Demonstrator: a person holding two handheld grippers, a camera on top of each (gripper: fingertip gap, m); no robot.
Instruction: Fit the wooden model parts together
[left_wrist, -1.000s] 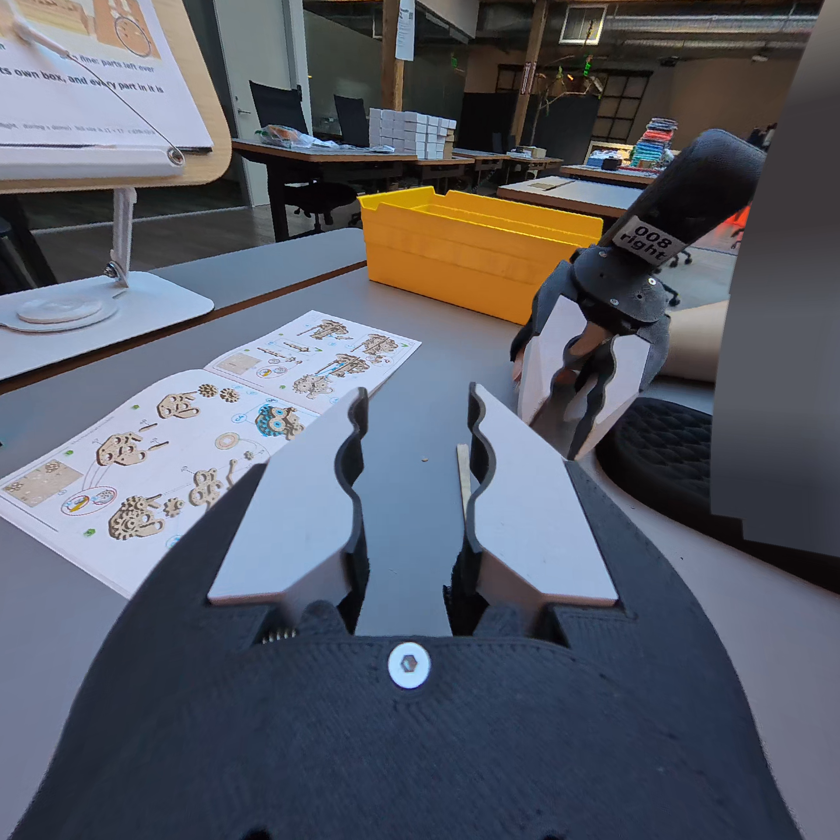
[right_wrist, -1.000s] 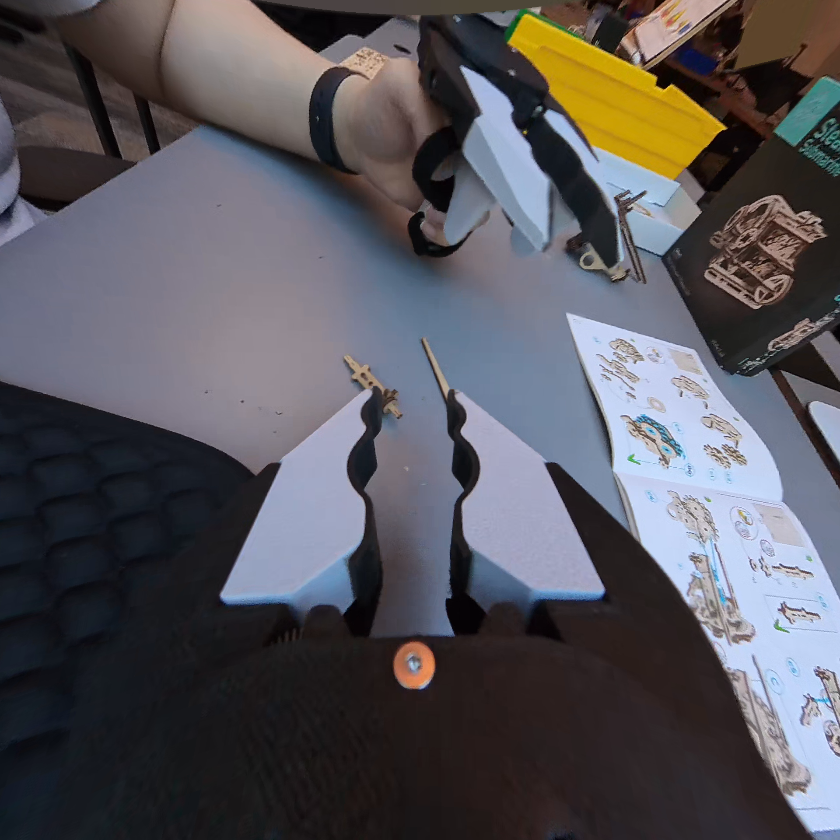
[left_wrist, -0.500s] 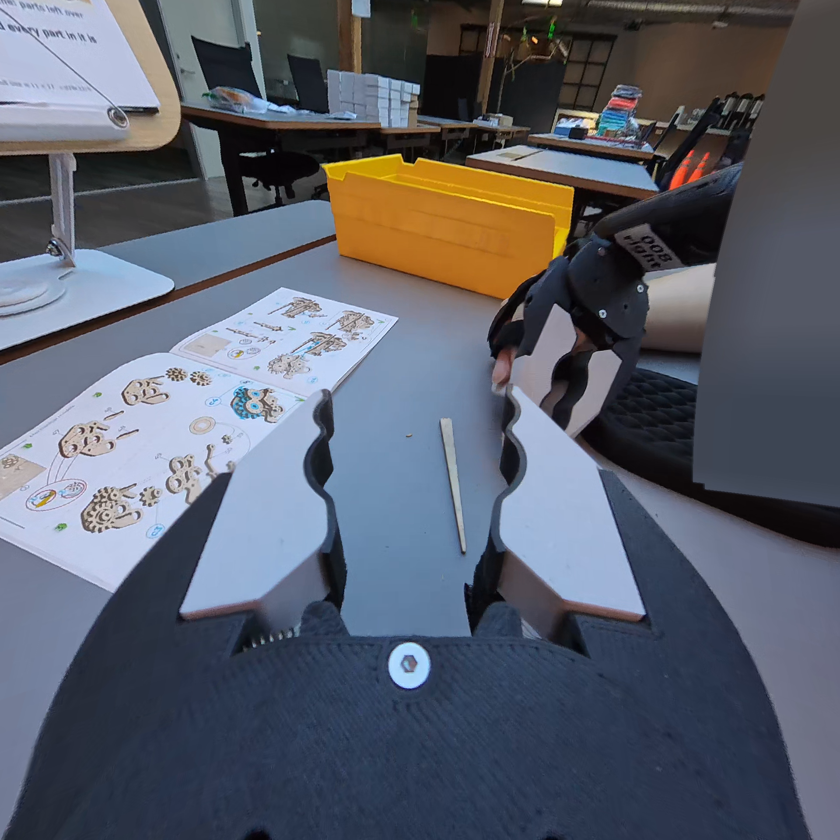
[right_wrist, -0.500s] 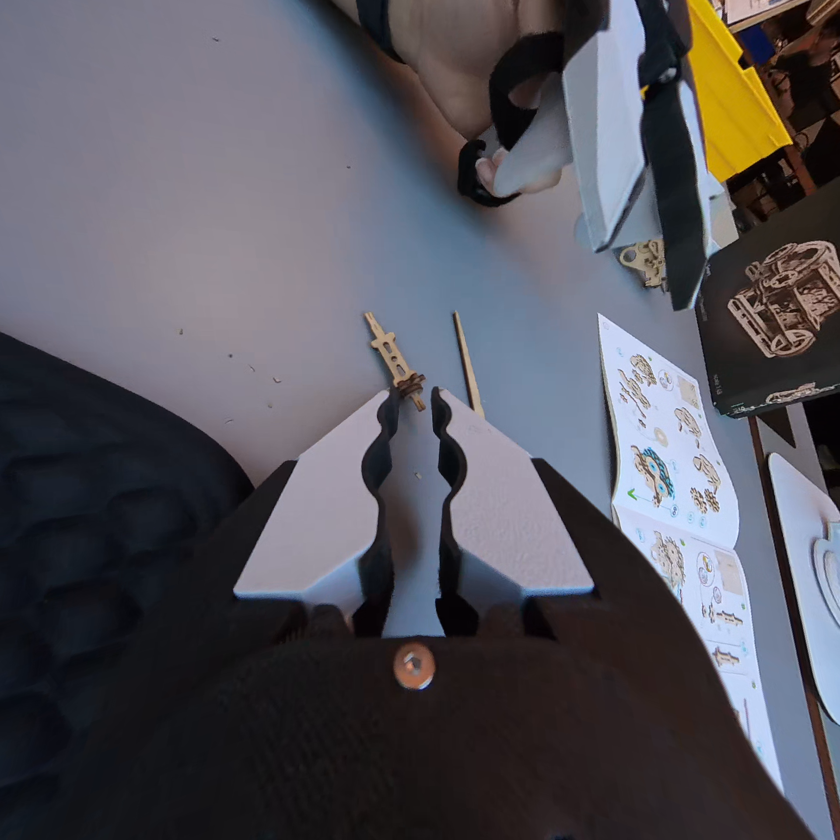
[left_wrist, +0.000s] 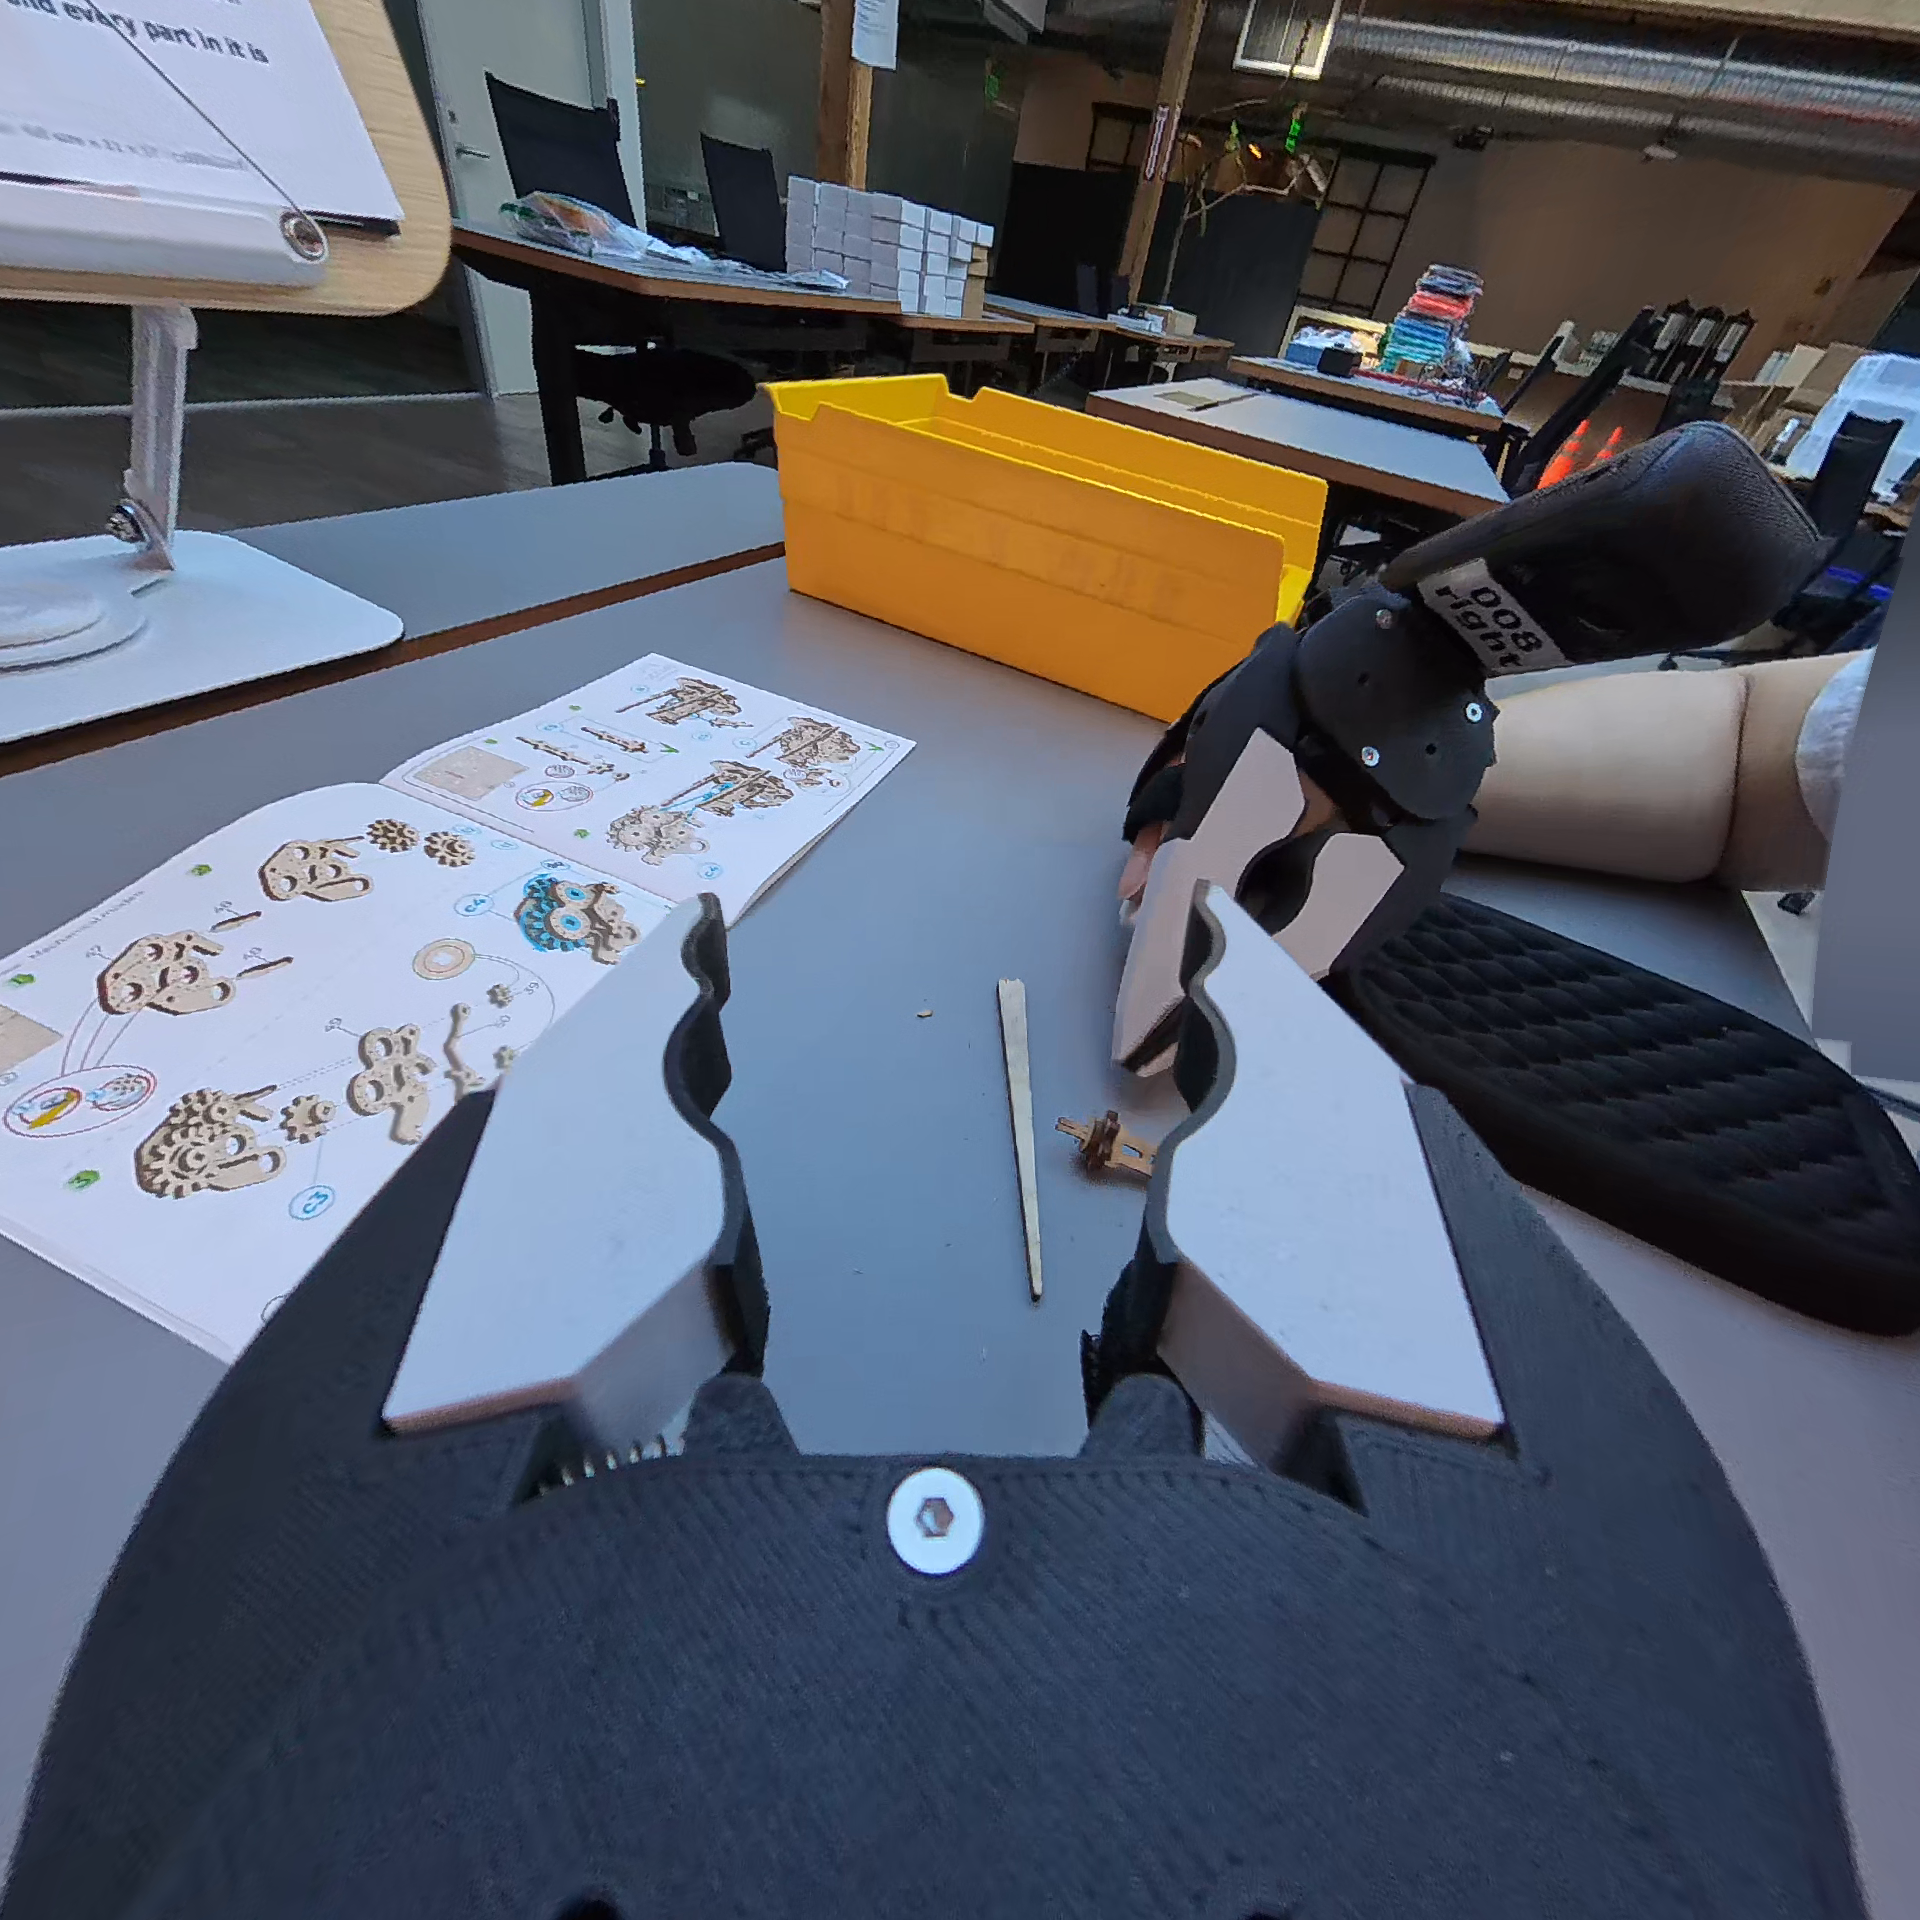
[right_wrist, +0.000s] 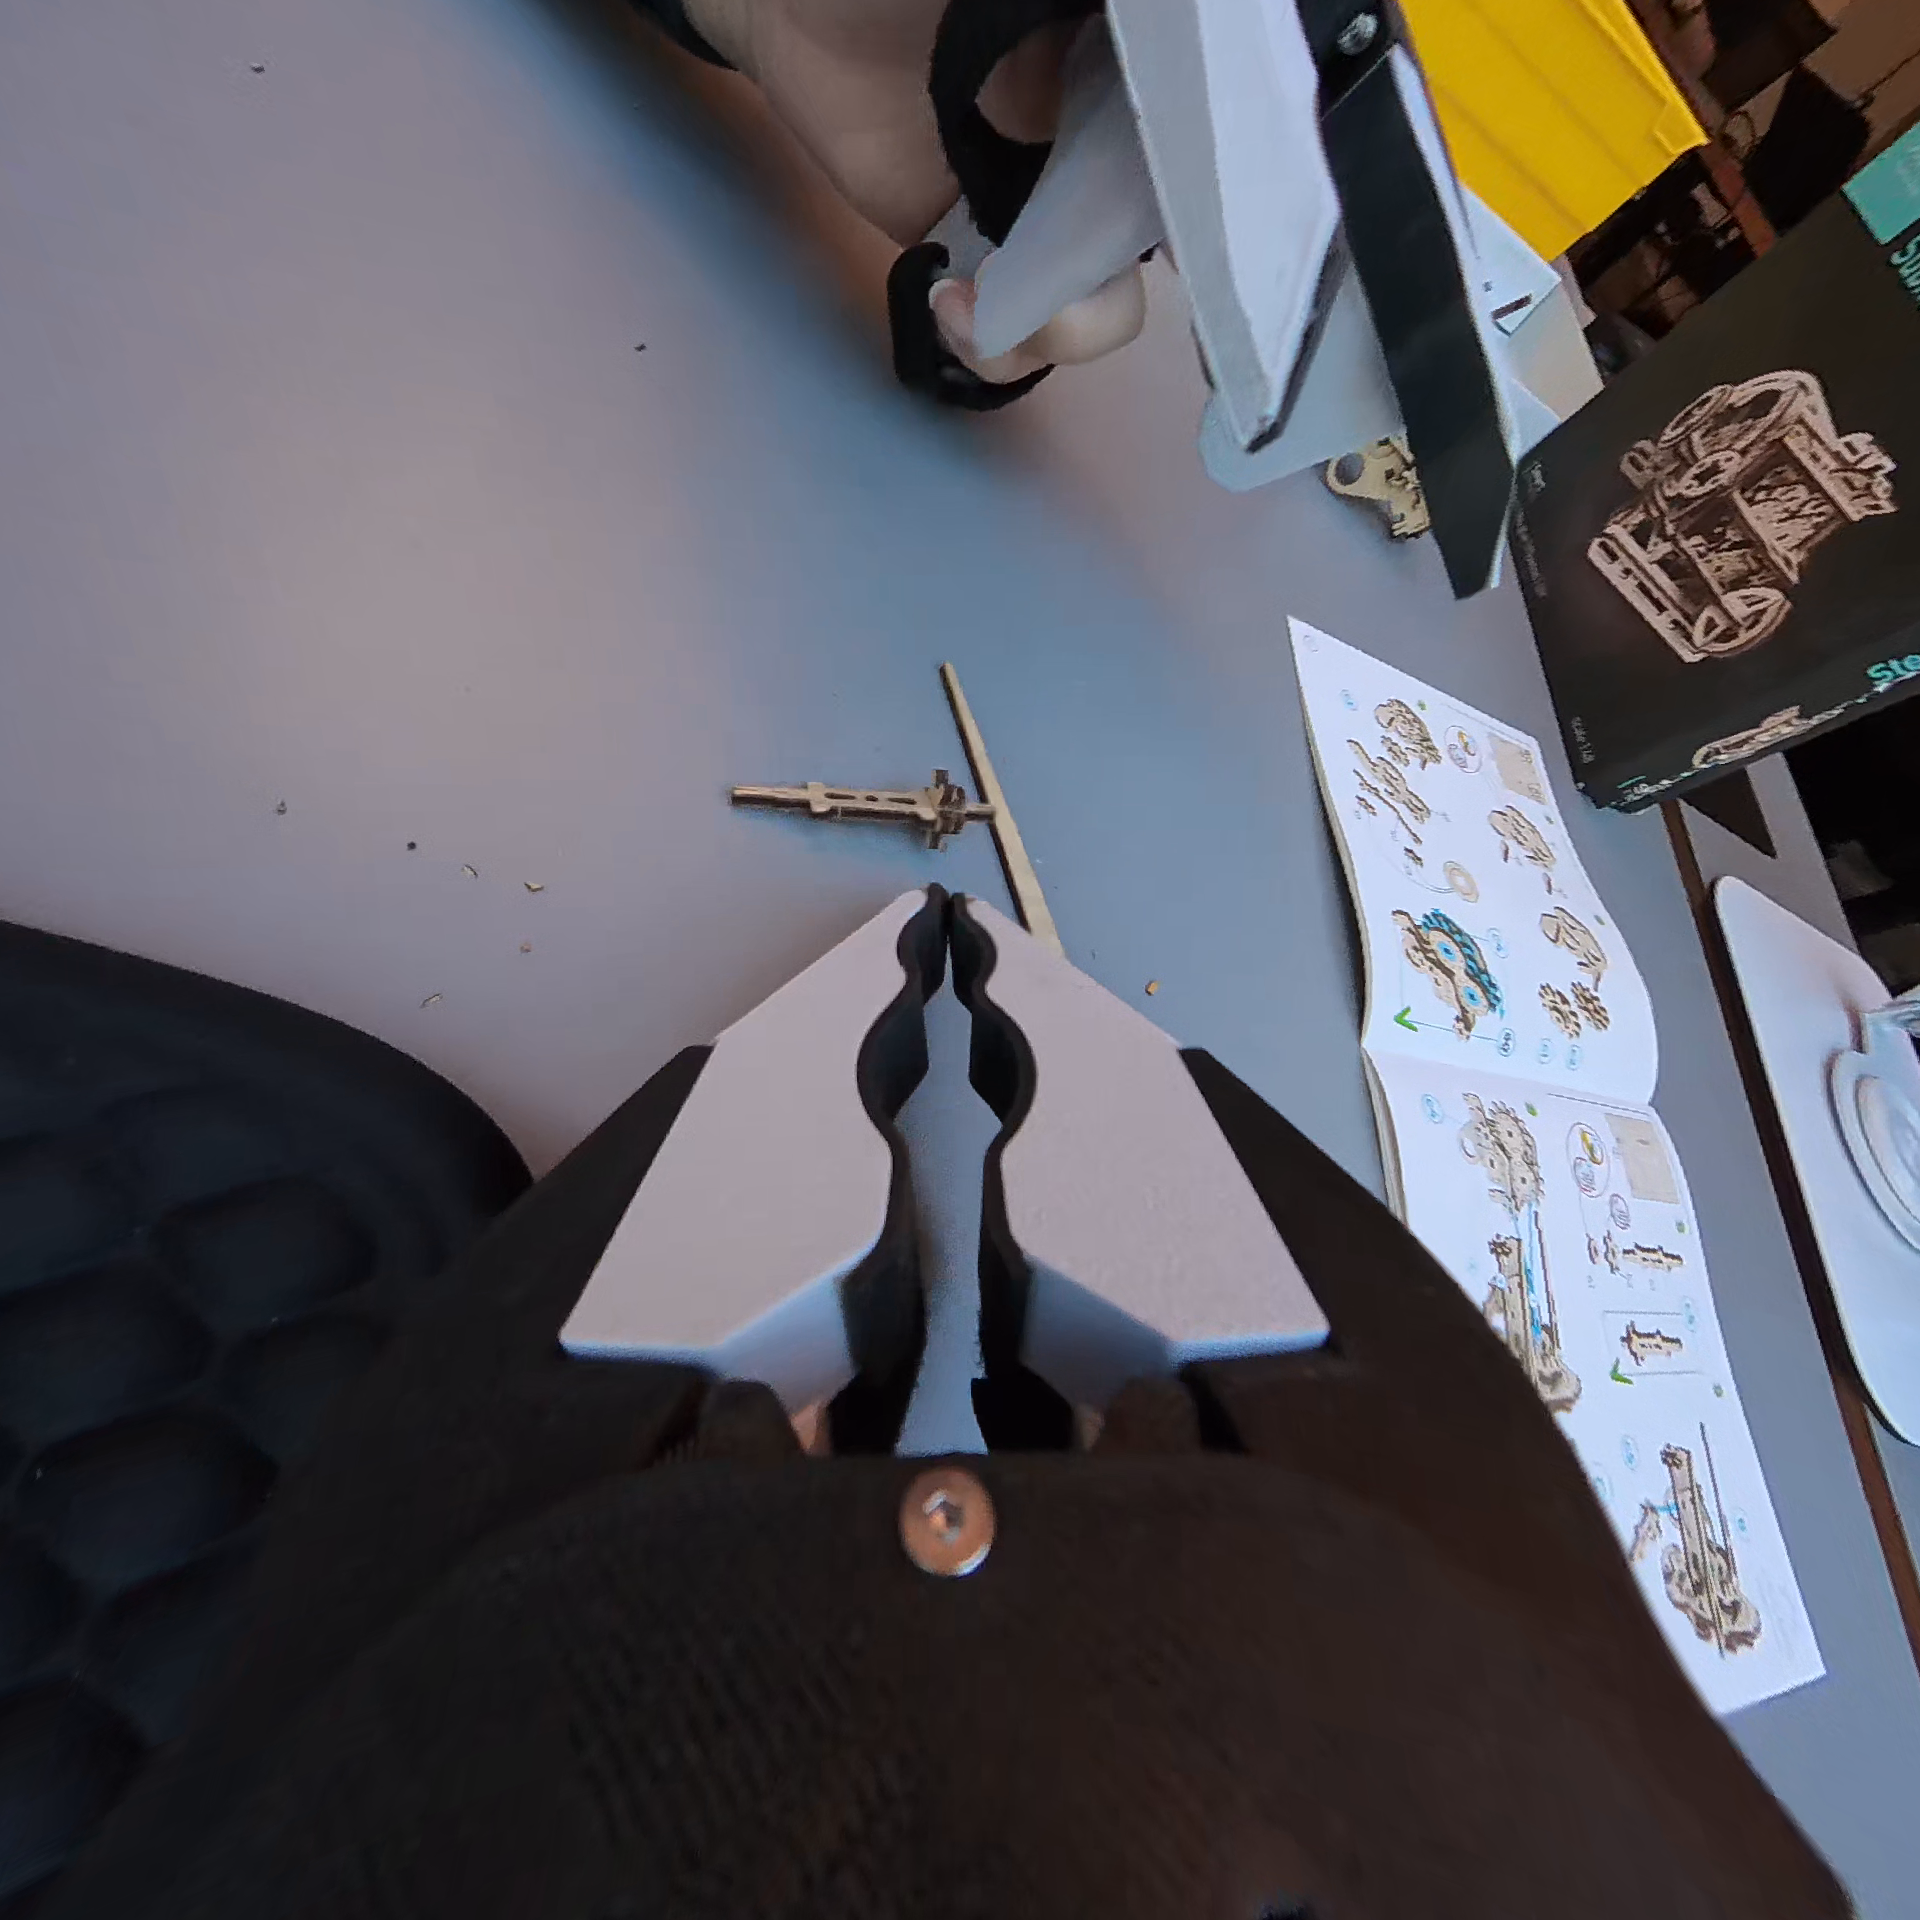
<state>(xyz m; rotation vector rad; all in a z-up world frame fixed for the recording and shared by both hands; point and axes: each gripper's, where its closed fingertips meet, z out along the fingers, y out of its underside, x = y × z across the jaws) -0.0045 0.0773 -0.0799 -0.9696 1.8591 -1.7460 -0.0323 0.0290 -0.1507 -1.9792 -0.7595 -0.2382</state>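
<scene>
A thin wooden stick (left_wrist: 1018, 1132) (right_wrist: 997, 800) lies on the grey table. A small wooden axle part (left_wrist: 1107, 1143) (right_wrist: 862, 805) lies crossways beside it, one end touching the stick. My left gripper (left_wrist: 961, 914) is open wide and empty, low over the table with the stick between its fingers; it also shows in the right wrist view (right_wrist: 1361, 509). My right gripper (right_wrist: 940, 902) is shut and empty, its tip just short of the axle part; it also shows in the left wrist view (left_wrist: 1148, 1044). Another wooden part (right_wrist: 1371, 483) lies under the left gripper.
An open instruction booklet (left_wrist: 416, 935) (right_wrist: 1507, 1039) lies on the table. A yellow bin (left_wrist: 1039, 561) stands behind it. A black kit box (right_wrist: 1714, 520) and a white stand base (left_wrist: 187, 623) are on the booklet's side. A black mat (left_wrist: 1610, 1091) lies by the right gripper.
My right gripper closed from partly open to shut. The axle part turned from pointing at it to lying crossways against the stick. My left gripper opened wider, with the stick now between its fingers.
</scene>
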